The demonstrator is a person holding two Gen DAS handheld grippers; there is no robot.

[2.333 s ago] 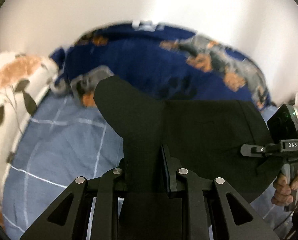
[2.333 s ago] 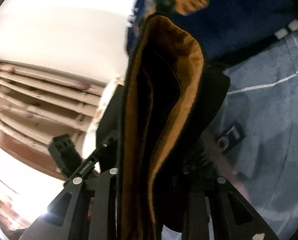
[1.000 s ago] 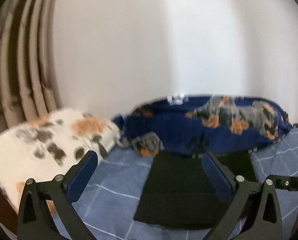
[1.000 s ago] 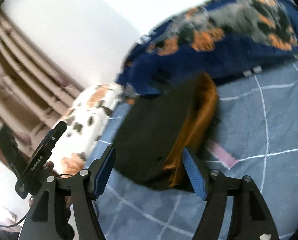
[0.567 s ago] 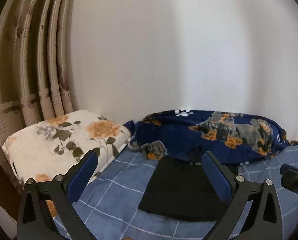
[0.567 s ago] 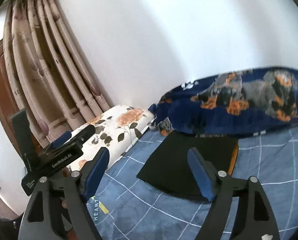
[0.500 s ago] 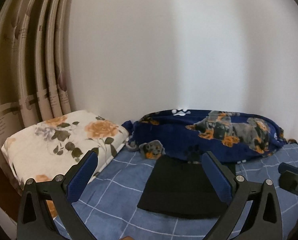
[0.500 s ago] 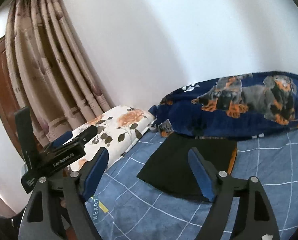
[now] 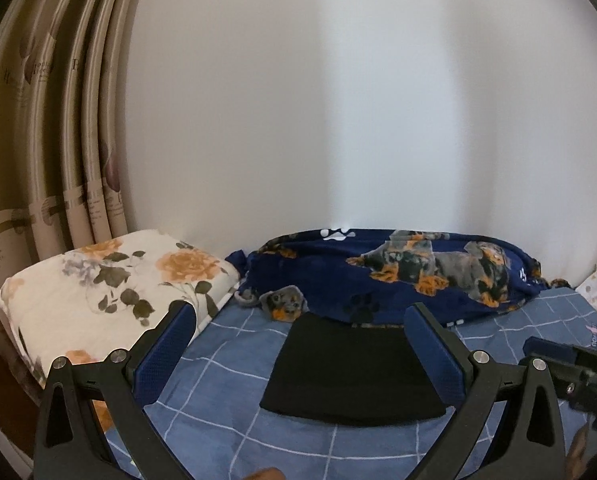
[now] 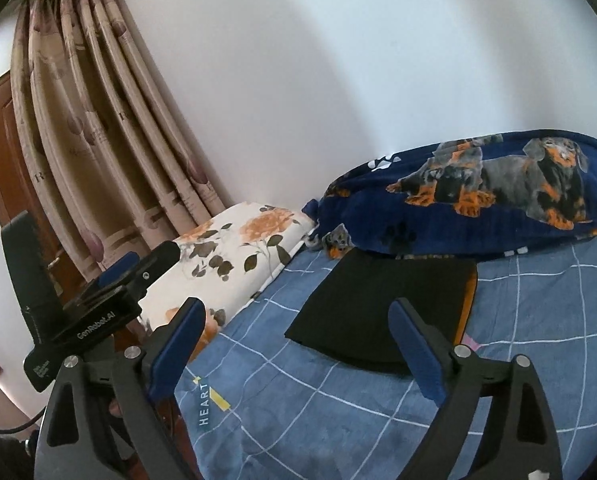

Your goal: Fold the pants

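Observation:
The black pants (image 9: pixel 350 372) lie folded in a flat rectangle on the blue checked bed sheet (image 9: pixel 234 360), just in front of the dog-print blanket. In the right wrist view the pants (image 10: pixel 378 304) show an orange lining along their right edge. My left gripper (image 9: pixel 302 344) is open and empty, held back from and above the pants. My right gripper (image 10: pixel 298 340) is open and empty, also back from the pants. The left gripper's body (image 10: pixel 98 316) shows at the left of the right wrist view.
A navy dog-print blanket (image 9: pixel 398 276) lies bunched along the white wall behind the pants. A floral pillow (image 9: pixel 110 292) sits at the left by the beige curtain (image 9: pixel 50 120). A wooden door (image 10: pixel 2 152) stands far left.
Both grippers let go of the pants, opened and pulled back and up. The pants now lie folded flat on the bed. In the last half second the views barely shifted.

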